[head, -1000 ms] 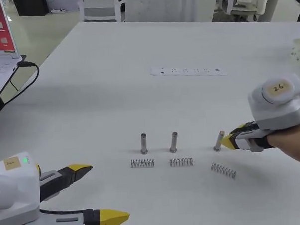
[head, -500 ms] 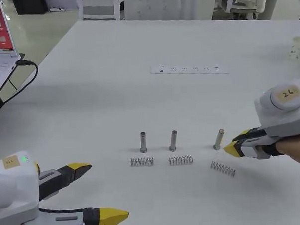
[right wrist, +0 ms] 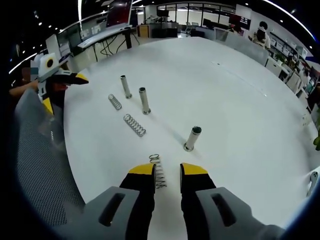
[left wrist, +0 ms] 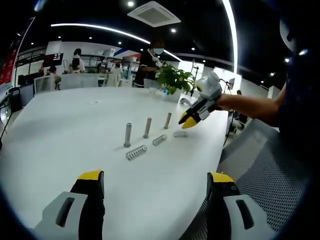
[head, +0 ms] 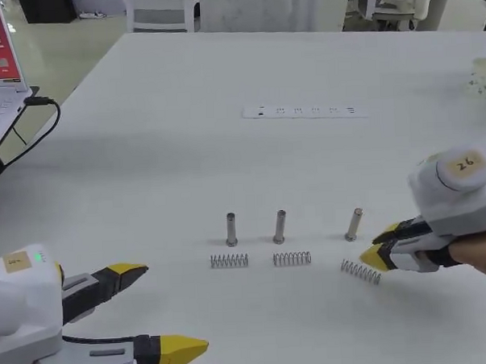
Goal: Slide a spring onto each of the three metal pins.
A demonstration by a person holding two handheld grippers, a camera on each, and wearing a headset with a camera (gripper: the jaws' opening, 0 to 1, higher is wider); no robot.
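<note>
Just nearside of the rightmost pin [head: 354,225], head view, the loose spring [head: 361,271] is lying at your right gripper [head: 378,247]; left gripper view, your left gripper [left wrist: 156,177] is gaping well away; right gripper view, the loose spring [right wrist: 159,172] is pointing lengthwise between that gripper's part-open jaws, ungripped.

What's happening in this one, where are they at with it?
A person holds a gripper in each hand over a white table. Three metal pins stand in a row, all bare, with three springs lying flat, one in front of each. The right gripper is low at the rightmost spring, its jaws slightly apart with the spring's near end between them, not clamped. The left gripper hovers open at the near left, holding nothing. No spring is on a pin yet.
</note>
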